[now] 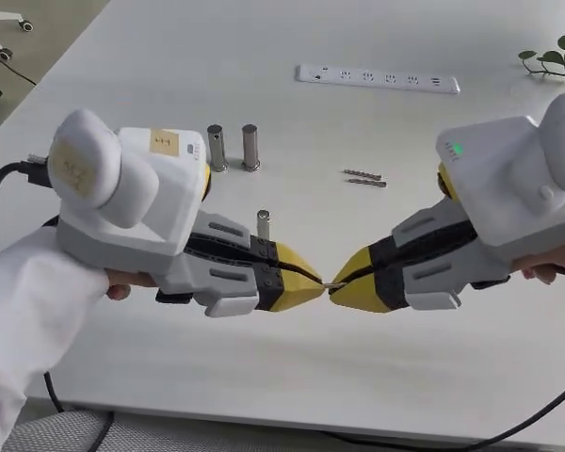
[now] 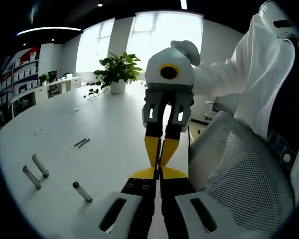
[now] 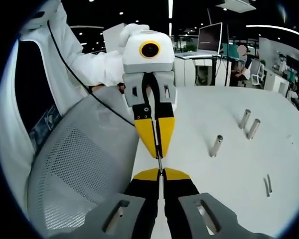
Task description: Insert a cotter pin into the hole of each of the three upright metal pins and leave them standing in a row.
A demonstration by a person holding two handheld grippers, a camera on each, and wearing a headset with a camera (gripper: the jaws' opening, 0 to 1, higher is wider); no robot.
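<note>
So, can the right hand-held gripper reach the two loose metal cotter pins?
Likely not yet: the right hand-held gripper is shut on another thin cotter pin, shared with the left hand-held gripper; the way to the loose pair looks free.

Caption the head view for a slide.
Left tool and right tool grip one cotter pin; three metal pins stand behind.

Gripping thin cotter pin (image 3: pixel 160 163) in right gripper (image 3: pixel 161 174), jaws closed, tip-to-tip with left gripper (image 3: pixel 157 154) pinching same pin. Beyond: three metal pins (image 3: pixel 217 146) standing on table (image 3: pixel 229 174), two loose cotter pins (image 3: pixel 267 185) lying flat.
</note>
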